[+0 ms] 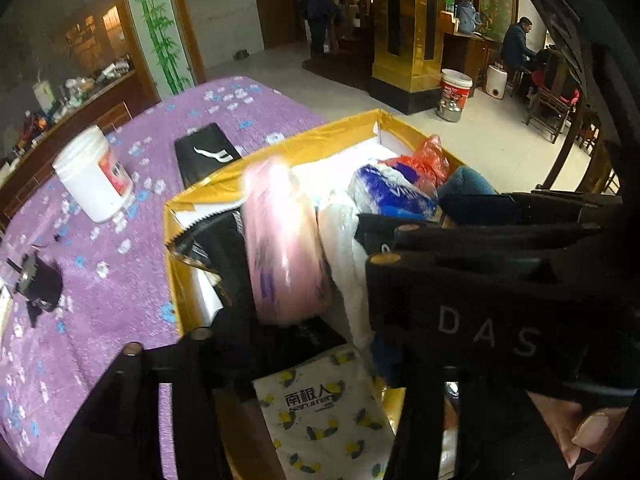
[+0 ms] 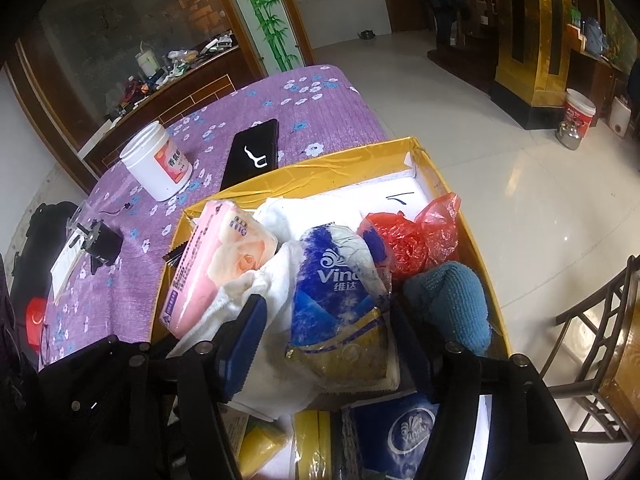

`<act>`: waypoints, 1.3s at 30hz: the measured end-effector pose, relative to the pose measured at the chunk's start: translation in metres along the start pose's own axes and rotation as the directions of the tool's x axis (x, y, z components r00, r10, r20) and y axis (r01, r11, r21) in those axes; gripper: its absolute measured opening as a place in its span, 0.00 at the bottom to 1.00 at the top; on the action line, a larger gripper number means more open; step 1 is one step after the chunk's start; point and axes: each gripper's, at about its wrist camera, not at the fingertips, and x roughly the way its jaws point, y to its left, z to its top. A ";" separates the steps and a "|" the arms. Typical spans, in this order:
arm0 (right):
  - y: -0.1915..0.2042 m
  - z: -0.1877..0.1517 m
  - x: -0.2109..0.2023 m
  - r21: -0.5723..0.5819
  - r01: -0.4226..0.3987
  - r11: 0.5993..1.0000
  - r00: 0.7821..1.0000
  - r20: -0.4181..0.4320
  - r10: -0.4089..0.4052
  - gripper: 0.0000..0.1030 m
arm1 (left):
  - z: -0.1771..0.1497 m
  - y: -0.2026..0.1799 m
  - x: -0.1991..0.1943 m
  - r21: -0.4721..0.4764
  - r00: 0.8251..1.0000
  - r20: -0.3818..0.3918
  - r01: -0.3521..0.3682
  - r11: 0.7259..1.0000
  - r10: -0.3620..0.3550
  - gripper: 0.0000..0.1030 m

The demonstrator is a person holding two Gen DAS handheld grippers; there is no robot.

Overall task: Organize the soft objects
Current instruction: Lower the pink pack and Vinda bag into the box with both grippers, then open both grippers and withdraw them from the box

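A yellow box (image 1: 280,148) (image 2: 320,160) on the purple table holds the soft things. In the left wrist view a pink tissue pack (image 1: 280,240), blurred, lies just beyond my left gripper (image 1: 292,296), whose fingers stand apart and do not touch it. The same pink pack (image 2: 216,268) leans on a white cloth (image 2: 280,280) at the box's left side. My right gripper (image 2: 326,300) is open, and a blue Vinda tissue pack (image 2: 340,300) lies loose between its blue pads (image 2: 244,340). A red plastic bag (image 2: 412,236) and a teal knitted piece (image 2: 452,300) fill the right side.
A white jar (image 2: 156,164), a black case (image 2: 252,152) and a small black device (image 2: 100,244) sit on the purple cloth left of the box. A lemon-print tissue pack (image 1: 320,408) lies at the box's near end. A wooden chair (image 2: 600,340) stands right.
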 end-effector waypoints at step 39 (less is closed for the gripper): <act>0.002 -0.024 -0.068 0.053 -0.086 0.995 0.989 0.128 0.079 0.78 | -0.008 -0.013 -0.058 0.080 0.979 0.199 -0.060 0.995 0.043 0.62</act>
